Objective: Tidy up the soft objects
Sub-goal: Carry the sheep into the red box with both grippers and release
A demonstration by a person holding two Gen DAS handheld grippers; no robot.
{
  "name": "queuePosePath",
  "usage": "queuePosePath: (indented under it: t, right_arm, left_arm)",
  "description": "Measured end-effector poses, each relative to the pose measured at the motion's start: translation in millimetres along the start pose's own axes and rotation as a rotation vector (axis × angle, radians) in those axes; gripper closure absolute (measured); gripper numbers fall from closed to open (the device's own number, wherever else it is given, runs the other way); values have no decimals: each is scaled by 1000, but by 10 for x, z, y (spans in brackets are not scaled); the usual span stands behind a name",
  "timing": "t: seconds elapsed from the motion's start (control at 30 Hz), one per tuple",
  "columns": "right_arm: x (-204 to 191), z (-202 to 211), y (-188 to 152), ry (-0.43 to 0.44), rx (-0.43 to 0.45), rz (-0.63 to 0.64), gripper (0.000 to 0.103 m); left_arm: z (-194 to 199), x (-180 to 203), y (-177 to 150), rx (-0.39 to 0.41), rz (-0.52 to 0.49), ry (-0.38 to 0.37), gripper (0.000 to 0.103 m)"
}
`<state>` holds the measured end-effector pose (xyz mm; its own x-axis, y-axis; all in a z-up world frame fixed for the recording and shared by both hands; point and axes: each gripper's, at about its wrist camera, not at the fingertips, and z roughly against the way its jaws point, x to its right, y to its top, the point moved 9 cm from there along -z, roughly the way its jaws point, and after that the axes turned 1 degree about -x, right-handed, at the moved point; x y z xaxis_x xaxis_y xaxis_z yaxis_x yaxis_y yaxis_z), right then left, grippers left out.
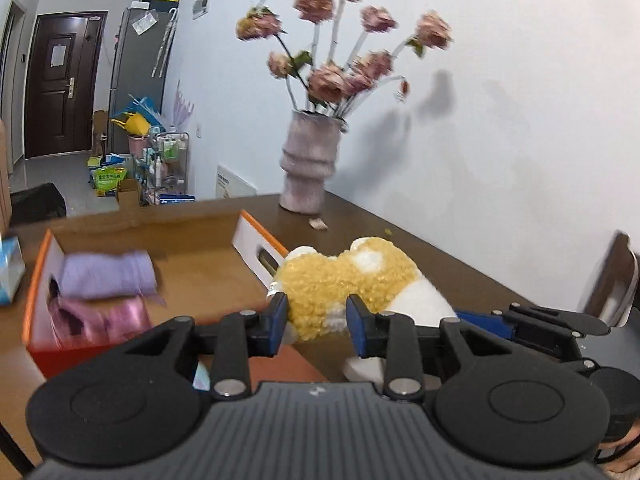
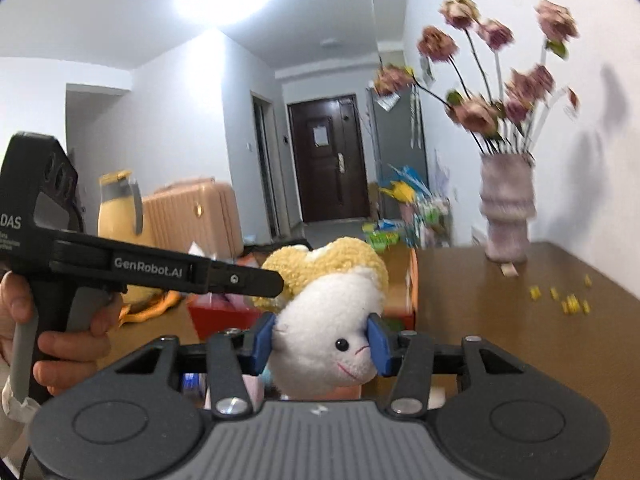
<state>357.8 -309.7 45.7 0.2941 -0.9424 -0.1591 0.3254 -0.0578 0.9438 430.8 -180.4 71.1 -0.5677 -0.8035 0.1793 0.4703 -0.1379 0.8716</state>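
Observation:
A plush toy (image 1: 352,276) with a curly yellow body and a white head hangs above the brown table (image 1: 400,240), held from two sides. My left gripper (image 1: 317,308) is shut on its yellow body, the blue pads pressing into the fur. My right gripper (image 2: 320,332) is shut on the plush toy's white head (image 2: 328,320), one pad on each side of the face. In the right wrist view a person's hand holds the left gripper, whose finger (image 2: 240,280) reaches into the yellow fur. An orange-rimmed box (image 1: 256,252) to the left holds a purple cloth (image 1: 108,276) and a pink cloth (image 1: 104,316).
A ribbed vase of pink flowers (image 1: 308,164) stands at the table's far edge by the wall. Small yellow bits (image 2: 568,300) lie scattered on the table to the right. A blue tissue pack (image 1: 8,272) sits left of the box, and a chair back (image 1: 616,280) shows at the right.

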Motion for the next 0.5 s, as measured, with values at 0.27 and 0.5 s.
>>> queuePosePath:
  t: [0.27, 0.5]
  right_arm:
    - [380, -1327, 789, 53, -112, -5, 56]
    - [846, -2604, 763, 29, -256, -45, 56]
  left_arm:
    - [-983, -886, 680, -106, 83, 36, 71]
    - [-2158, -1549, 671, -249, 192, 59, 71]
